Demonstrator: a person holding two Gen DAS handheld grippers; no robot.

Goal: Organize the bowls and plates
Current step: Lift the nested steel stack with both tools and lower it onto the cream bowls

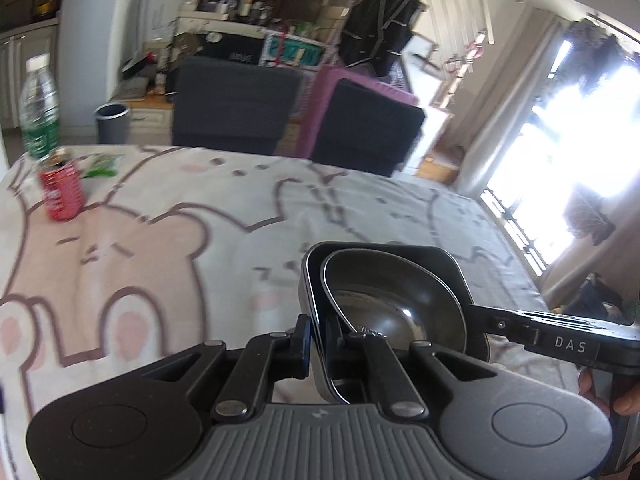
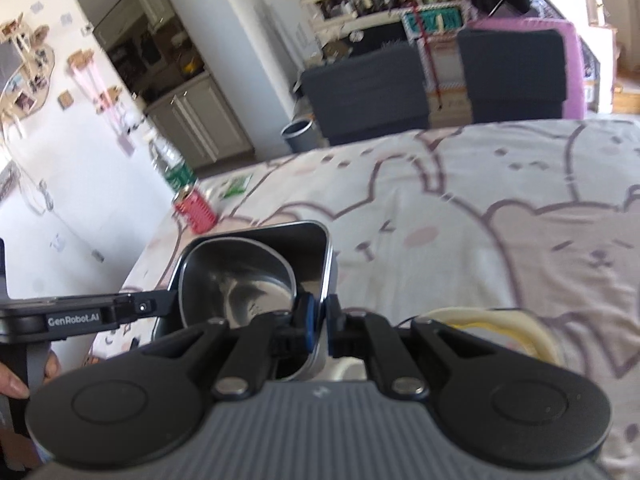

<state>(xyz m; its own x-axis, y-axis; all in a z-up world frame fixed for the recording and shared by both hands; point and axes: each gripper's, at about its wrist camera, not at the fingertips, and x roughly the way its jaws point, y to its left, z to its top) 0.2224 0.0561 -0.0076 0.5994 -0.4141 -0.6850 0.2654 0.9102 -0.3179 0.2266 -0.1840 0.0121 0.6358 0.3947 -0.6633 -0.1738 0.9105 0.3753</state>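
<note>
Left view only: bright window with curtains, and the right gripper coming in from the side.
Right view only: cream plate on the table just behind the gripper, kitchen cabinets, left gripper entering from the side.
Tray: square dark tray with a steel bowl inside, above the cloth between both grippers, tilted; long axis cannot be told.
Jaws: left gripper is clamped on the tray wall; right gripper is clamped on the opposite wall.
Surface: table under a cartoon-bear cloth; red can and water bottle at the far corner.
Room: two dark chairs, grey bin, cluttered shelves.
</note>
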